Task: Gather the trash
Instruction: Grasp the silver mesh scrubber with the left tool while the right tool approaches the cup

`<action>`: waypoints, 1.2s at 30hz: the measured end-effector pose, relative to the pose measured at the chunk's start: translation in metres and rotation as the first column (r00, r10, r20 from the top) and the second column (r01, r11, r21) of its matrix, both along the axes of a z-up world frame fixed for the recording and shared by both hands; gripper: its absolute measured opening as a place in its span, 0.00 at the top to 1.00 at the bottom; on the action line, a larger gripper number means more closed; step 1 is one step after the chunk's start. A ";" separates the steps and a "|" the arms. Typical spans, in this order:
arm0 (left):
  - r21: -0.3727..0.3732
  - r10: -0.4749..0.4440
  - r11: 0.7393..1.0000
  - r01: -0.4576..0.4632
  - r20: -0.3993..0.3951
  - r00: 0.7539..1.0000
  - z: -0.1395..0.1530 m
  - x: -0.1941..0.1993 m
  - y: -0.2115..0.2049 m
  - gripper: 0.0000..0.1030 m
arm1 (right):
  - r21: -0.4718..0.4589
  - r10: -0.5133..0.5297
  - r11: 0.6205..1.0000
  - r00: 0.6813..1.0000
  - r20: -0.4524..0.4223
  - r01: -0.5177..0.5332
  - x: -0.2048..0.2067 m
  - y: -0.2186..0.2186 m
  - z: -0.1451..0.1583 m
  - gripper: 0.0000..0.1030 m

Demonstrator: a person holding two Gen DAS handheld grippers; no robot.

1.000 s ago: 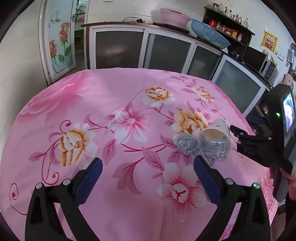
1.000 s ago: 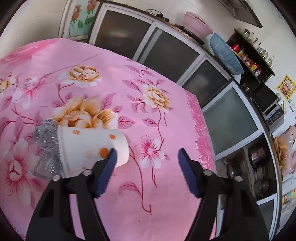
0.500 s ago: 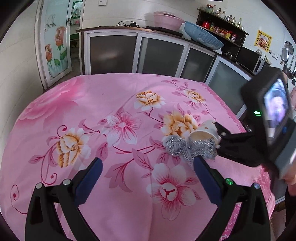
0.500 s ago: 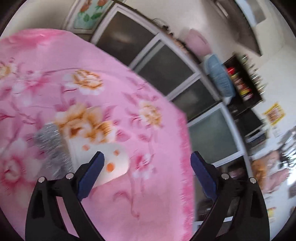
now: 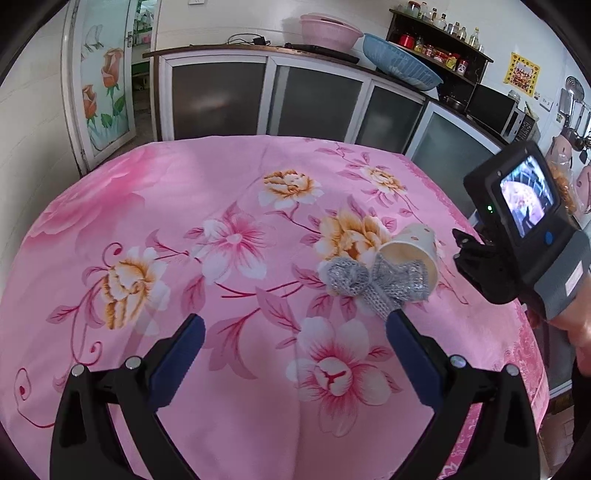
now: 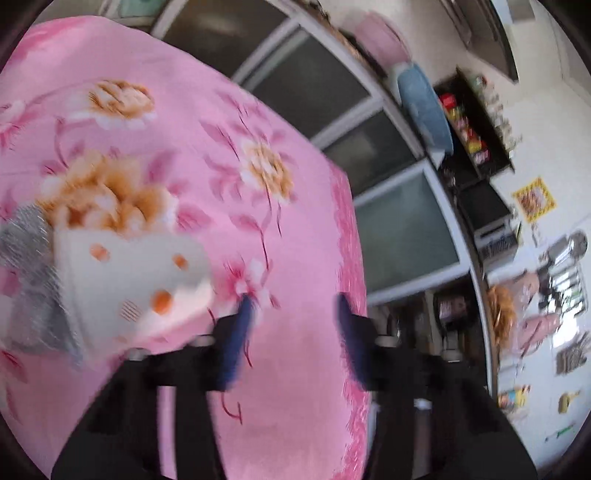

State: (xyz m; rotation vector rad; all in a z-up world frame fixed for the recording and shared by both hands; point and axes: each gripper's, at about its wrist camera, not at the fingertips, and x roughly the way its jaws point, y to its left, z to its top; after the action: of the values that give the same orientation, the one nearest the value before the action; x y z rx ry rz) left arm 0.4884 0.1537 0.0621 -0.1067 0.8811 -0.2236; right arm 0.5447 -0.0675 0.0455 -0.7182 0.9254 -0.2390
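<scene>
Paper cup (image 6: 129, 280) tipped on surface (image 5: 147, 206) | right hand-held gripper (image 6: 291, 336) closing, nothing between, cup beside it | left hand-held gripper (image 5: 295, 343) apart, empty | we risk nudging cup, rolling it

tablecloth (image 5: 155, 206): pink, pink/orange/white flower print | paper cup (image 5: 417, 243): white, orange dots | bow (image 5: 369, 280): silver glitter mesh | left hand-held gripper (image 5: 291, 354): black, blue pads | basin (image 5: 328, 26): pink | basket (image 5: 399, 66): blue
</scene>
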 end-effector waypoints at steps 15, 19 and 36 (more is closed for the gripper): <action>-0.160 -0.166 0.979 0.129 -0.245 0.955 -0.027 0.035 -0.052 0.08 | 0.465 0.037 0.882 0.995 0.090 -0.075 -0.052 -0.087 0.066 0.44; 0.129 -0.218 0.964 0.233 -0.118 0.969 -0.015 0.019 -0.085 0.08 | 0.464 0.056 0.880 0.991 0.119 -0.106 -0.071 -0.103 0.067 0.44; 0.236 -0.354 0.897 0.373 -0.120 0.928 -0.044 0.033 -0.124 0.96 | 0.475 0.076 0.874 0.994 0.075 -0.103 -0.069 -0.107 0.041 0.45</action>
State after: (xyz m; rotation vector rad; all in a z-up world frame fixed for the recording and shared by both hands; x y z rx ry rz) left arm 0.5217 0.0295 0.0184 0.2967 0.9937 -0.4558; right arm 0.4756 -0.1744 0.0863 -0.2898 0.8513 0.0576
